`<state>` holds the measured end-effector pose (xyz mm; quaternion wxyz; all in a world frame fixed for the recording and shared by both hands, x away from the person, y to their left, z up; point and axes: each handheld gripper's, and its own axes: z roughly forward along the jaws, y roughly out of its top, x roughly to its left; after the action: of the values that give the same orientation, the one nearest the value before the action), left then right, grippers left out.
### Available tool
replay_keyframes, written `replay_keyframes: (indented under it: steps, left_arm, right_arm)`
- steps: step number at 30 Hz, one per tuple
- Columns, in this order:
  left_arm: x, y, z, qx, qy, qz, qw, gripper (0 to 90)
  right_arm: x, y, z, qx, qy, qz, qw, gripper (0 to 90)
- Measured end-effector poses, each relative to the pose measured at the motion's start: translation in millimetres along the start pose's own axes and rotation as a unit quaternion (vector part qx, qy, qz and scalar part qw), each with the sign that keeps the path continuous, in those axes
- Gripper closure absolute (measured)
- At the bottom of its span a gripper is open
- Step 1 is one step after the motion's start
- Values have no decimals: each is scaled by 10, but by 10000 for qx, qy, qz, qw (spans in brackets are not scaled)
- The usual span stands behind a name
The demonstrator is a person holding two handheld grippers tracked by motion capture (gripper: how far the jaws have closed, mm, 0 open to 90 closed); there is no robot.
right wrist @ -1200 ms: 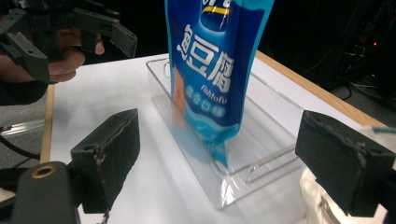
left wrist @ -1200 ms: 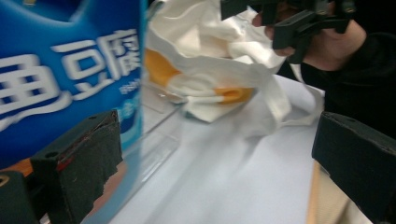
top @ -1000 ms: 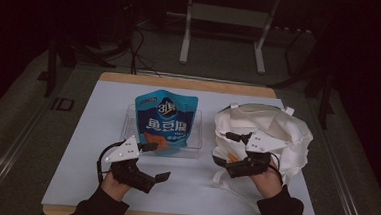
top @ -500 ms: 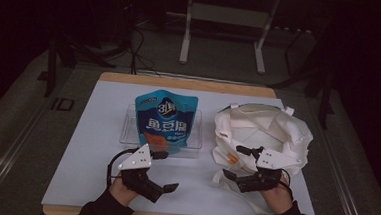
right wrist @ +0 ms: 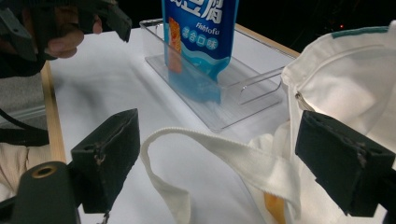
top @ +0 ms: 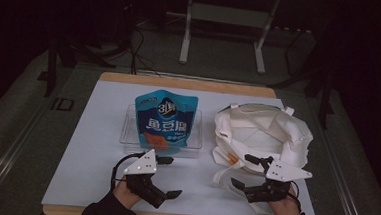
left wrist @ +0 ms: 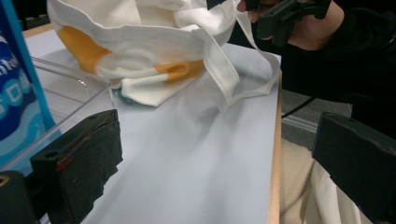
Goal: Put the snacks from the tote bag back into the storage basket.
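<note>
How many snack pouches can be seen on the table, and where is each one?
1. The blue snack pouch stands upright in the clear tray at the middle of the table, left of the white cloth bag. More could be hidden inside that bag.

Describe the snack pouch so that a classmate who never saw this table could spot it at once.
On the white-topped table, find the clear plastic tray left of the cream cloth bag. The blue pouch stands upright in that tray, the only blue, printed thing there.
</note>
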<state>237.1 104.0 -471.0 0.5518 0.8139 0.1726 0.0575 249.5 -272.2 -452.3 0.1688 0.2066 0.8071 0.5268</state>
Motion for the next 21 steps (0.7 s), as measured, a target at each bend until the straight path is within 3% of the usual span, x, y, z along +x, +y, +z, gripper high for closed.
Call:
replay_keyframes:
  steps: [7,21]
  left_arm:
    - [7,-46,32,55,22,57,10000,20]
    - [22,-167,118,218,12,94,9997,20]
  right_arm:
    - [-20,-89,-72,-142,-128,-13,9998,140]
    - [-7,-272,-45,-26,-218,-114,9997,127]
